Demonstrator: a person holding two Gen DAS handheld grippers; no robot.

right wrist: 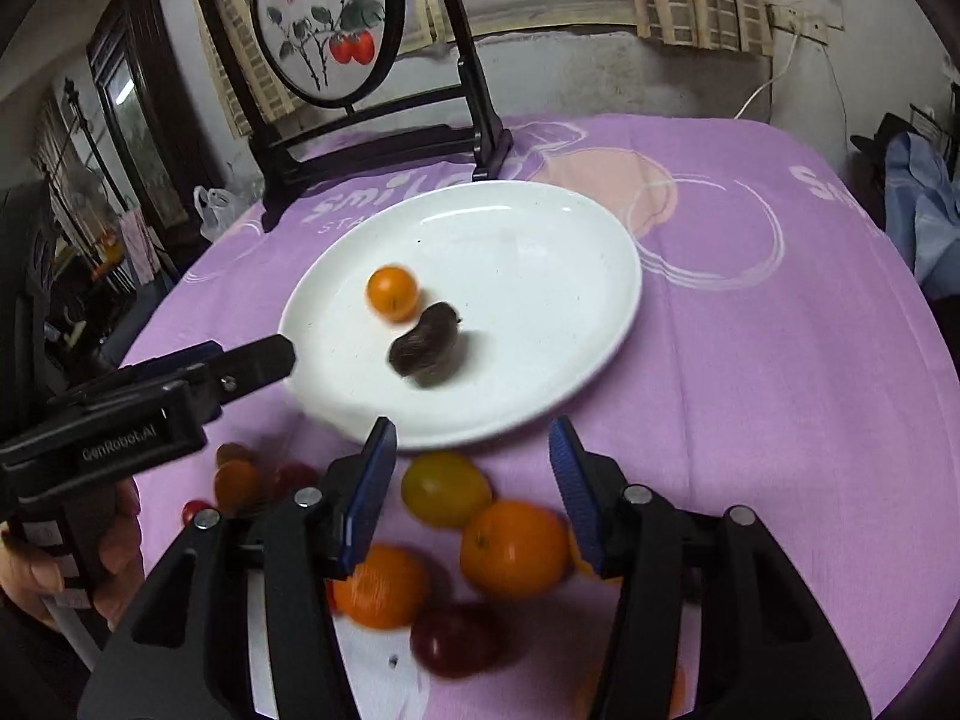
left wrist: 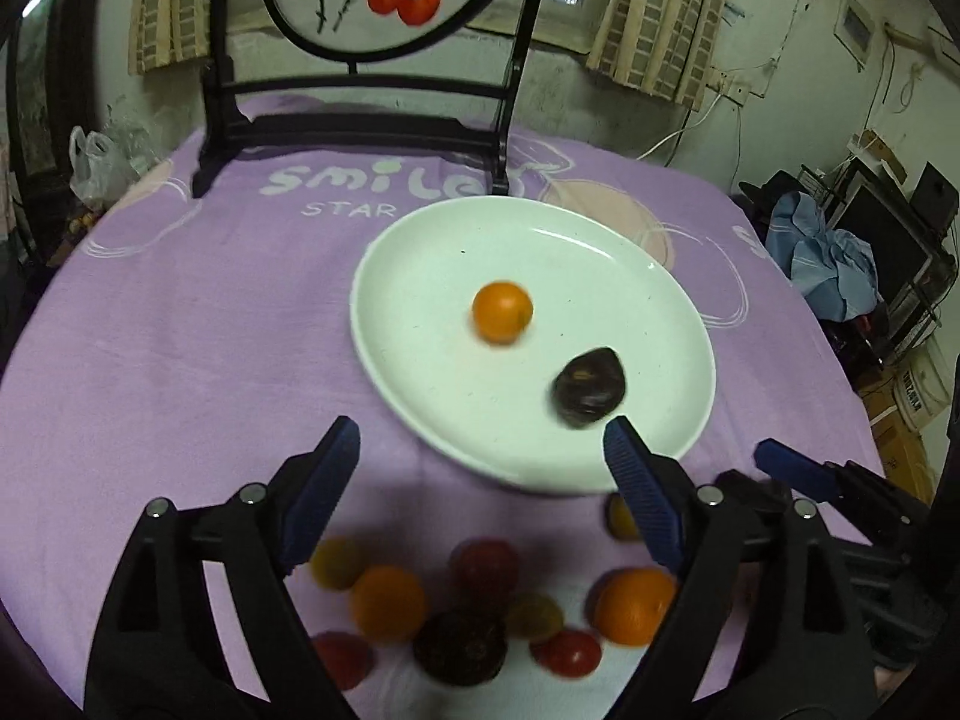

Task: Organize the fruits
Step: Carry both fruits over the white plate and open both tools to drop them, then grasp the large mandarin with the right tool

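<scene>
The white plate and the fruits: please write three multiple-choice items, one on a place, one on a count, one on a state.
1. Where does the small orange fruit lie?
A. on the white plate
B. on the purple cloth
C. in a gripper

2. How many fruits lie on the plate?
A. one
B. two
C. four

3. How is the left gripper?
A. shut on a fruit
B. open and empty
C. shut and empty

Key: 1 A, it rests beside the dark fruit on the plate; 2 B, only these two; 3 B, nothing sits between its spread fingers.
</scene>
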